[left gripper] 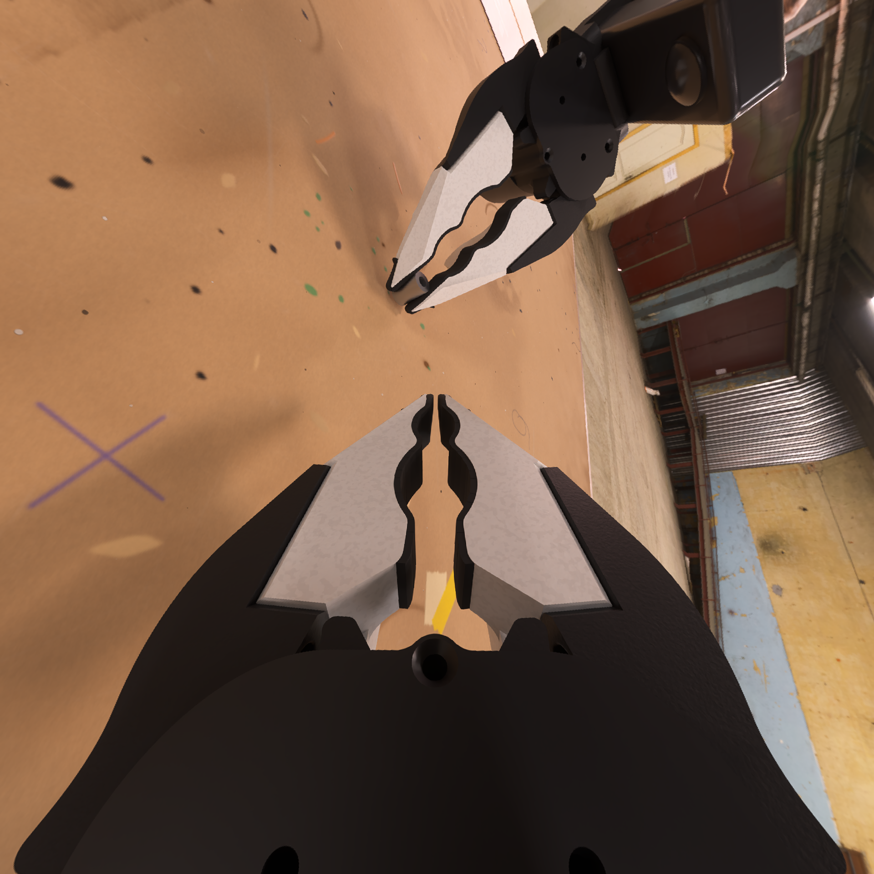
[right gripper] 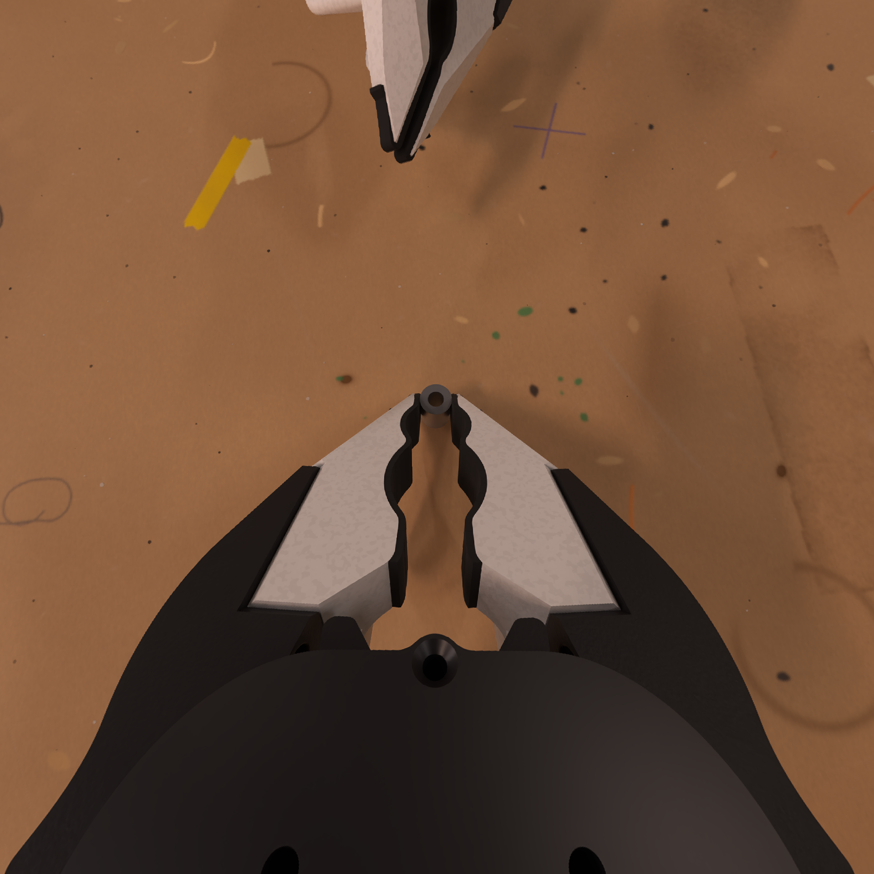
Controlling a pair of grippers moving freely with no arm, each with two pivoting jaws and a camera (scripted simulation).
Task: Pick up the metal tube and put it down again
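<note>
Metal tube [right gripper: 435, 398] between right tool [right gripper: 435, 402] tips

Paint-flecked brown tabletop [left gripper: 189, 284]; beyond, yellow floor [left gripper: 813, 567].

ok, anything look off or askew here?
Nothing stands out. The right tongs pinch the metal tube squarely at the very tips, at the table. The left tongs are shut, empty, clear of it.

Metal tube [right gripper: 435, 398] body behind jaws
</note>
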